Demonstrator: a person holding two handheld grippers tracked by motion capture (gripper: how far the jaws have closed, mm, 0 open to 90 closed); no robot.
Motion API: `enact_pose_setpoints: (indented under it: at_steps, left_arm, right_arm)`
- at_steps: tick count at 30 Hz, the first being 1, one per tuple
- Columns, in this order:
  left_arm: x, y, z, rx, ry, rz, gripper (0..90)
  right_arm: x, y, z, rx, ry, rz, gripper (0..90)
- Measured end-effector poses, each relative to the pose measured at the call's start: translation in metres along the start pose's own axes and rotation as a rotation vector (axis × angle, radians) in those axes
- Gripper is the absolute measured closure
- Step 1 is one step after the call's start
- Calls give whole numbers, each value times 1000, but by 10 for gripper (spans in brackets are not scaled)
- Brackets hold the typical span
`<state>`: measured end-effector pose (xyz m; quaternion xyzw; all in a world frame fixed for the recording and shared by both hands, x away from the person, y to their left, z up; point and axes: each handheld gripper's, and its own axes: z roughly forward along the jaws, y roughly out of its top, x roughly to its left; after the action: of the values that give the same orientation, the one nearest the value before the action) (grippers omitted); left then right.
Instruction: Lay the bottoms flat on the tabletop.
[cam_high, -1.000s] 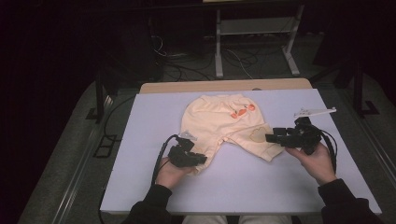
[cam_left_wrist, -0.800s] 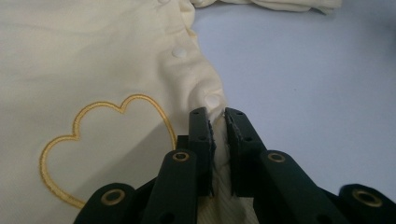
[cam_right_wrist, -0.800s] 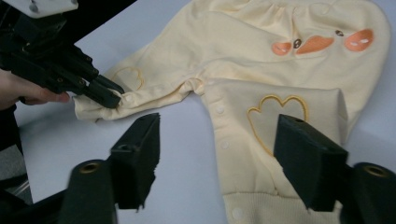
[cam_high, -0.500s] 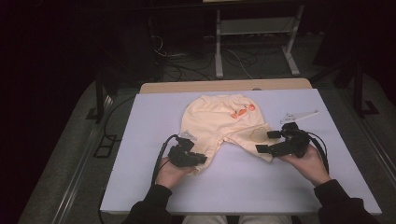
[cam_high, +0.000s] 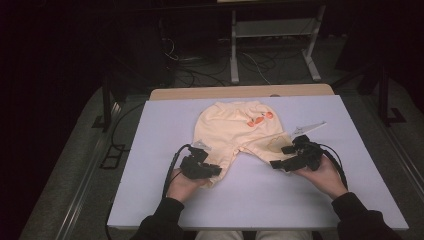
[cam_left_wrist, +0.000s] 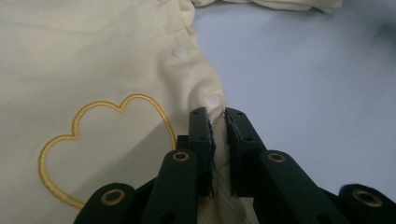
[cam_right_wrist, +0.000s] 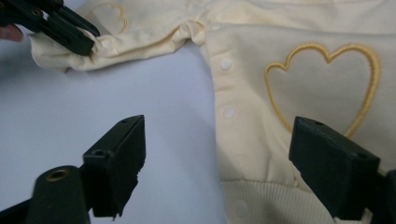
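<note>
The pale yellow baby shorts (cam_high: 235, 131) lie flat in the middle of the bench (cam_high: 150, 150), waistband away from the person, both legs pointing back toward the hands. The left tongs (cam_left_wrist: 218, 135) are clenched on the inner edge of the left leg by the row of snaps (cam_left_wrist: 180, 51). The right tongs (cam_right_wrist: 217, 163) have just been narrowing yet stand released, straddling the snap edge of the right leg (cam_right_wrist: 261, 154) at its ribbed cuff, nothing pinched. So that cuff sits directly between the jaws, the right hand (cam_high: 320, 172) nearest. Beyond the pale bench the room is dark, with cables and a metal stand (cam_high: 272, 30).
</note>
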<state>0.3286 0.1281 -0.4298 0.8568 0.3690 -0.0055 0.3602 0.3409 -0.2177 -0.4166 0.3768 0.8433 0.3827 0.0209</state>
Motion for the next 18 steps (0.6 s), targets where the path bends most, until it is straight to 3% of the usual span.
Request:
enact_pose_setpoints:
  at_steps: [7, 12, 15, 18]
  left_arm:
    - [0, 0, 0, 1, 0, -1, 798]
    - [0, 0, 0, -1, 0, -1, 798]
    - [0, 0, 0, 1, 1, -1, 798]
    - [-1, 0, 0, -1, 2, -3, 798]
  right_arm:
    - [-5, -4, 14, 65, -48, -21, 353]
    - [-6, -6, 20, 116, -89, -63, 481]
    - [-4, -7, 22, 125, -128, -103, 607]
    - [-4, -6, 22, 128, -135, -96, 684]
